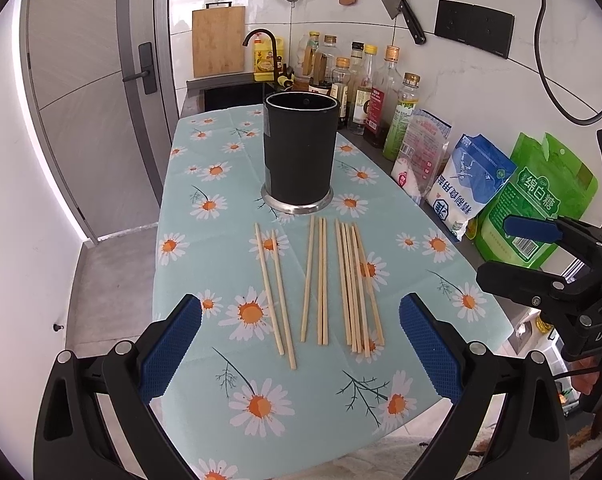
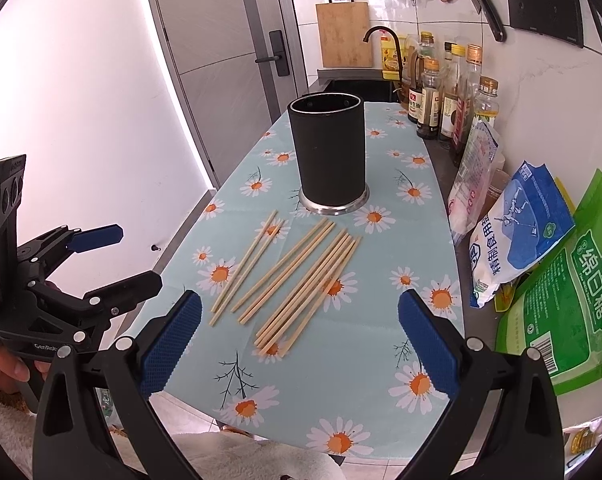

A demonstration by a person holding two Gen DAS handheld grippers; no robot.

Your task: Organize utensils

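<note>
While both tongs hover released over near desk [image 1: 205, 420] edge, left tongs [image 1: 300, 348] and right tongs [image 2: 299, 342] grasp nothing. Wooden chopsticks [image 1: 321, 286] lie flat in three loose groups mid-cloth. Black utensil holder [image 1: 299, 152] upright just beyond them. Seasoning bags [image 1: 467, 180], bottles [image 1: 365, 88] crowd right edge; left edge open.

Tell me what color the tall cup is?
Black, with a silver base; the cup shows best from the right wrist.
</note>
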